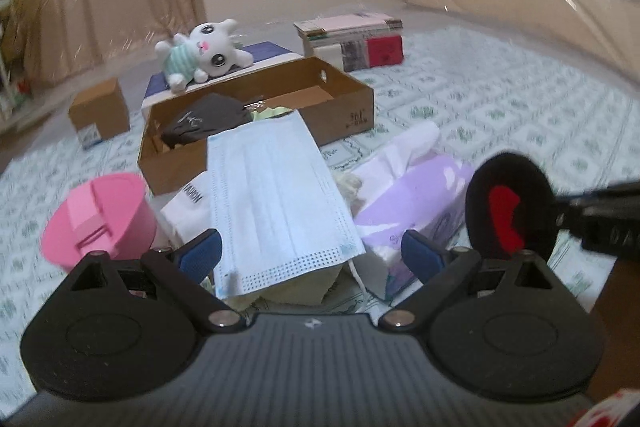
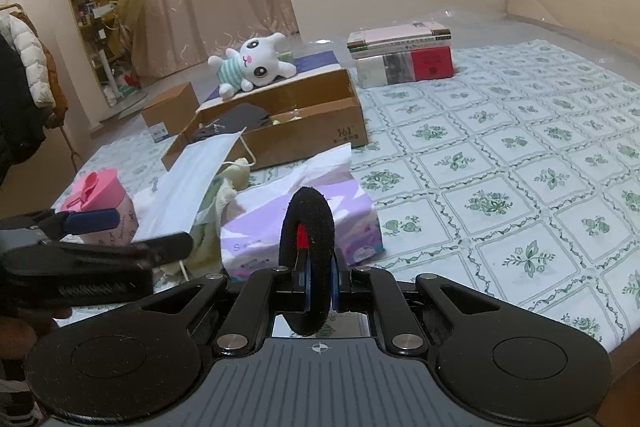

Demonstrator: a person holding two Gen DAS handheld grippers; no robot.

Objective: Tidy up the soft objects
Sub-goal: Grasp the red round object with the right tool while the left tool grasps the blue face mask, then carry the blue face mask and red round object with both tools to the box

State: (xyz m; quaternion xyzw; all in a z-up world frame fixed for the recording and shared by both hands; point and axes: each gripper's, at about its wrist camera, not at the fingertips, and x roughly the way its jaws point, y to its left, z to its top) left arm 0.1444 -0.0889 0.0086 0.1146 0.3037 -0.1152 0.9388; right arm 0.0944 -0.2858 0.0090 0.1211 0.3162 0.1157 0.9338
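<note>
My left gripper (image 1: 312,255) is open, its blue fingertips either side of a light blue face mask (image 1: 276,199) that lies on a pile of soft things. The mask also shows in the right wrist view (image 2: 192,179). My right gripper (image 2: 320,283) is shut on a round black pad with a red centre (image 2: 307,247), also seen at the right of the left wrist view (image 1: 508,211). An open cardboard box (image 1: 344,107) behind the pile holds a dark cloth (image 1: 204,123). A purple tissue pack (image 2: 320,211) lies beside the mask.
A pink lidded cup (image 1: 100,219) stands left of the pile. A white plush bunny (image 1: 204,55) lies on a blue-topped box behind. A small cardboard box (image 1: 100,111) is at left, stacked books (image 2: 404,59) at the back. The bed sheet (image 2: 500,167) has a green floral pattern.
</note>
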